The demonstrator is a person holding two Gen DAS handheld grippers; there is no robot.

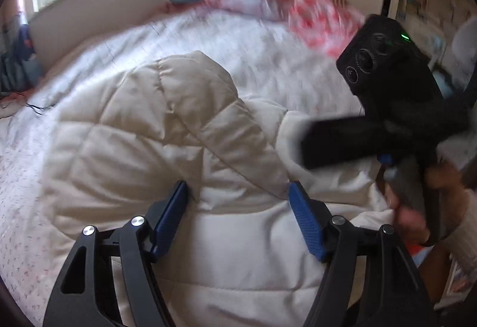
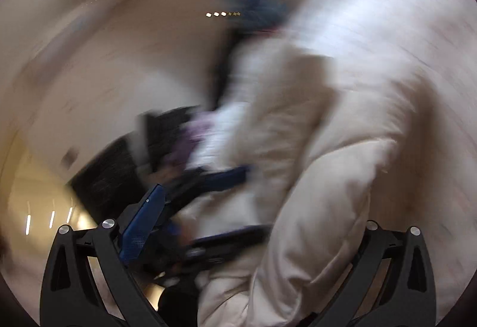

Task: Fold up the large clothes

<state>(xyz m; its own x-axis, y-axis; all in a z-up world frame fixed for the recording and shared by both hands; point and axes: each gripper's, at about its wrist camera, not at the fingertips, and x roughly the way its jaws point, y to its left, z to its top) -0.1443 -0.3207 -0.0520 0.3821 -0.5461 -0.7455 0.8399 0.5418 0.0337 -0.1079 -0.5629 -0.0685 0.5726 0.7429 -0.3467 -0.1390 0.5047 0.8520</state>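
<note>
Cream quilted jacket (image 1: 167, 130) lies bunched on the bed (image 1: 268, 53). Left gripper (image 1: 238, 193) poised over it, jaws wide, holding nothing. Right gripper (image 2: 253, 225): fabric between its jaws; grip indeterminable through blur

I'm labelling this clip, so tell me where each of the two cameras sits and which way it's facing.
Left wrist: rides the left gripper, angled down over the cream quilted coat on the bed; its jaws are open, and the right gripper with the person's hand shows at the right.
Right wrist: rides the right gripper, badly blurred, looking across the coat toward the left gripper; its right finger is hidden by fabric.
Shared: the coat and each other's gripper.
</note>
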